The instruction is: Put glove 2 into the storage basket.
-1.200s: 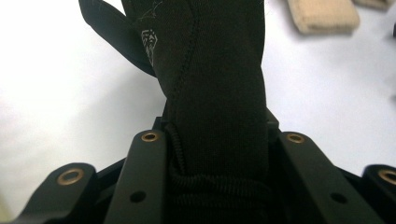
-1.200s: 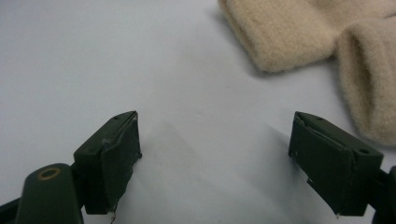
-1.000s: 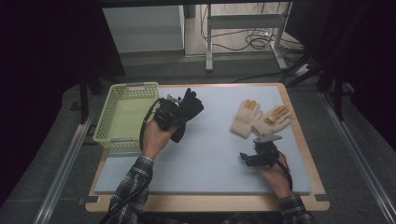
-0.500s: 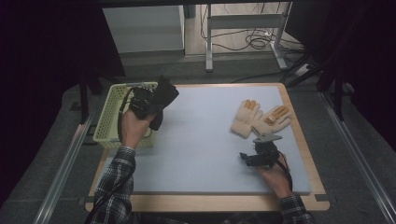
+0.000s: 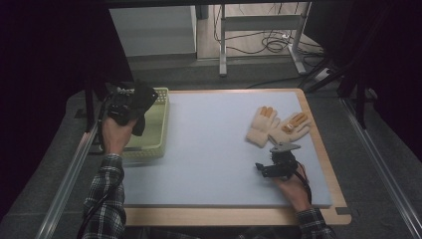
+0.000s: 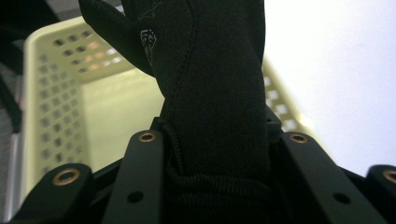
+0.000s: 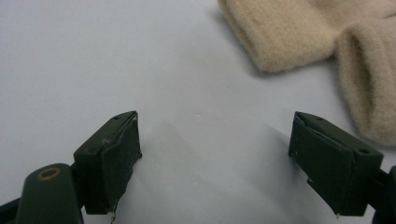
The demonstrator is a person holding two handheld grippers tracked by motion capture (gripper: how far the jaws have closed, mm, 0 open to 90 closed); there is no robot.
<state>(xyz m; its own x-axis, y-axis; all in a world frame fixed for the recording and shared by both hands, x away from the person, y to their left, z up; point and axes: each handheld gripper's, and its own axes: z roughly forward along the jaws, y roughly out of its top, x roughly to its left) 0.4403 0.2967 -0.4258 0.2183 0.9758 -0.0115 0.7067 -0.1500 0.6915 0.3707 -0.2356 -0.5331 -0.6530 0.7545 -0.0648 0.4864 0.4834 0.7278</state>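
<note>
High view: black glove (image 5: 141,102), clamped in left claw (image 5: 130,105), hangs over the pale green basket (image 5: 158,130) at the surface's (image 5: 209,149) left edge. Right claw (image 5: 271,167) rests released near 2 tan gloves (image 5: 278,127).

Left gripper view: black glove (image 6: 215,84) pinched at cuff; likely soft, light, limp. Cuff hem gives the firmest hold.

Right gripper view: jaws wide apart, nothing between; tan gloves (image 7: 327,42) just beyond.

Two beige knitted gloves (image 5: 277,125) side by side on the pale blue table mat (image 5: 209,144)
</note>
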